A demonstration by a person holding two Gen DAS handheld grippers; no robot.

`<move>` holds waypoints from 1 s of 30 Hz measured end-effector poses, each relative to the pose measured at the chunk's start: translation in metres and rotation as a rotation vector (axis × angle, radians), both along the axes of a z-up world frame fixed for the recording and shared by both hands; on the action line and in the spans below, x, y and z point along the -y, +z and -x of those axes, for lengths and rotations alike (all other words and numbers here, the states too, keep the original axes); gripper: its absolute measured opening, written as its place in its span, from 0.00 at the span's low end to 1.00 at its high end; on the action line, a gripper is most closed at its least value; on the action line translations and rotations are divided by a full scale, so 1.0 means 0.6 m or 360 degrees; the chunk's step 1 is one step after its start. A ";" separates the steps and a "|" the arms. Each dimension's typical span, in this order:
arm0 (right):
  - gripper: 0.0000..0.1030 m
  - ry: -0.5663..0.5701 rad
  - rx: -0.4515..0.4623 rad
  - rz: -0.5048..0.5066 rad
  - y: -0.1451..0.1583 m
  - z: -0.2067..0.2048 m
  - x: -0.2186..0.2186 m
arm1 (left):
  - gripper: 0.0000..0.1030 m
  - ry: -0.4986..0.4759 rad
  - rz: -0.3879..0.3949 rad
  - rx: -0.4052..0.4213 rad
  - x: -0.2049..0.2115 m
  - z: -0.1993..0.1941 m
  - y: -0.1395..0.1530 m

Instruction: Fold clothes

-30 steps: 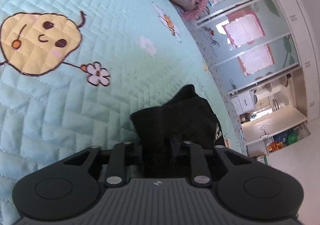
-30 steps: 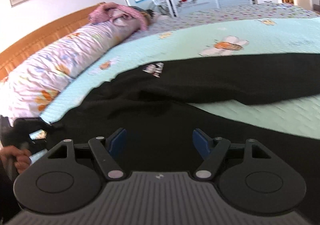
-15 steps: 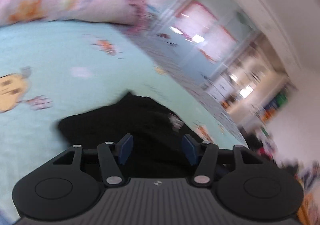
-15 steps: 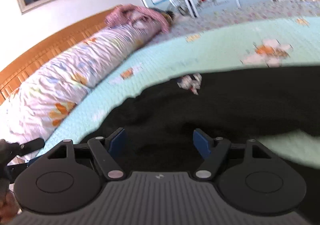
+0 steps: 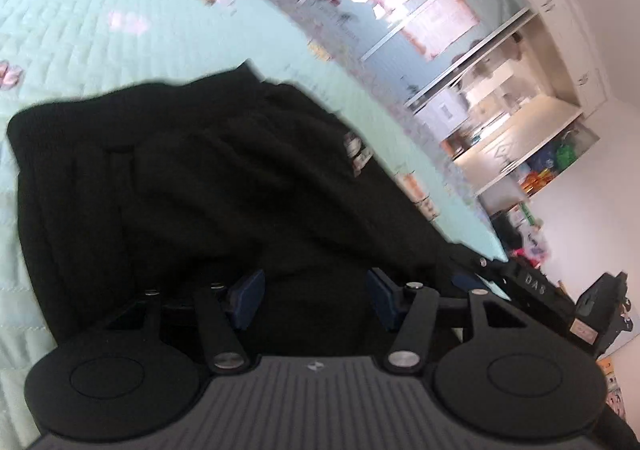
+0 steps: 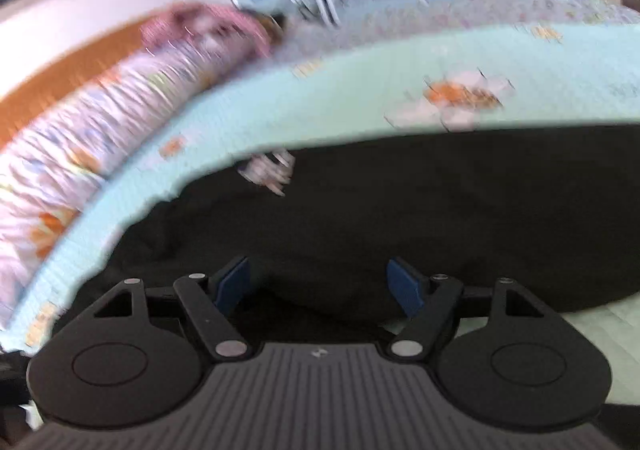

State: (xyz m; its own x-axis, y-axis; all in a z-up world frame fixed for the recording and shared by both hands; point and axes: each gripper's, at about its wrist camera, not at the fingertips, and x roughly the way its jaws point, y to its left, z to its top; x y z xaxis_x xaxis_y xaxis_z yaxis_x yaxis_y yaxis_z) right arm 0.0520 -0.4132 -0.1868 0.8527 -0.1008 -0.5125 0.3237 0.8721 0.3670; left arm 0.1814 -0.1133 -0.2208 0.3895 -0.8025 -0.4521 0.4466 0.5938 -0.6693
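A black garment (image 5: 224,186) with a small white logo (image 5: 357,154) lies spread on the pale green quilted bedspread (image 5: 80,30). My left gripper (image 5: 314,294) hovers over its near part, open, and no cloth is pinched between the blue pads (image 5: 248,296). In the right wrist view the same black garment (image 6: 400,210) stretches across the bed, its logo (image 6: 268,172) near the far edge. My right gripper (image 6: 318,286) is open just above the near fold, with nothing held between its pads (image 6: 404,290).
A rolled floral duvet (image 6: 80,138) lies along the wooden headboard (image 6: 60,78) at the left. Sliding wardrobe doors (image 5: 420,10) and shelves (image 5: 520,138) stand beyond the bed. A black device (image 5: 532,286) juts in at the left view's right side.
The left gripper let go of the bunched black cloth, opened and swung round; the garment now lies spread before it. The right gripper moved closer over the garment, towards the logo.
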 end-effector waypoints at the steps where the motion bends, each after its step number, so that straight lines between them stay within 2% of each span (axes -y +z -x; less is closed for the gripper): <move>1: 0.75 0.0040 0.0039 0.0022 0.009 -0.009 -0.012 | 0.58 -0.0021 0.0010 0.0044 0.004 0.004 0.006; 4: 0.76 0.0162 0.0009 0.0086 0.009 -0.063 -0.044 | 0.60 -0.0065 0.0034 0.0086 0.021 0.004 0.012; 7: 0.74 0.0200 -0.0269 0.0113 -0.010 -0.126 -0.059 | 0.60 -0.0032 0.0060 0.0007 0.022 -0.005 -0.009; 10: 0.75 0.0325 -0.0059 0.0107 0.024 -0.147 -0.086 | 0.60 -0.0015 0.0094 -0.0007 0.017 -0.002 -0.025; 12: 0.77 0.0414 -0.0045 0.0216 0.037 -0.189 -0.113 | 0.60 -0.0010 0.0103 0.0011 0.017 0.003 -0.025; 14: 0.77 0.0474 -0.0170 0.0265 0.029 -0.256 -0.134 | 0.60 -0.0011 0.0101 0.0028 0.016 0.006 -0.026; 19: 0.78 0.0491 -0.0420 0.0341 -0.034 -0.402 -0.129 | 0.61 -0.0033 0.0074 0.0051 0.026 0.004 -0.027; 21: 0.90 0.0470 -0.0441 0.0418 -0.040 -0.439 -0.123 | 0.61 -0.0043 0.0066 0.0057 0.030 0.005 -0.028; 23: 0.95 0.0463 -0.0511 0.0443 -0.035 -0.464 -0.121 | 0.61 -0.0052 0.0072 0.0049 0.032 0.004 -0.031; 25: 0.93 0.0453 -0.0565 0.0451 -0.022 -0.483 -0.121 | 0.62 -0.0053 0.0085 0.0035 0.031 0.003 -0.033; 27: 0.93 0.0420 -0.0508 0.0466 0.007 -0.462 -0.120 | 0.62 -0.0053 0.0096 0.0024 0.030 0.001 -0.035; 30: 0.93 0.0421 -0.0415 0.0379 0.025 -0.427 -0.121 | 0.62 -0.0053 0.0120 0.0009 0.027 0.002 -0.039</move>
State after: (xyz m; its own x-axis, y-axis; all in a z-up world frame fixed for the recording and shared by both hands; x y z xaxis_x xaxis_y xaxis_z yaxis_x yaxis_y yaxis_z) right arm 0.3085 -0.3408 -0.1715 0.7105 -0.0377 -0.7027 0.1329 0.9878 0.0814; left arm 0.1800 -0.1295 -0.2445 0.3647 -0.8466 -0.3877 0.4692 0.5267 -0.7088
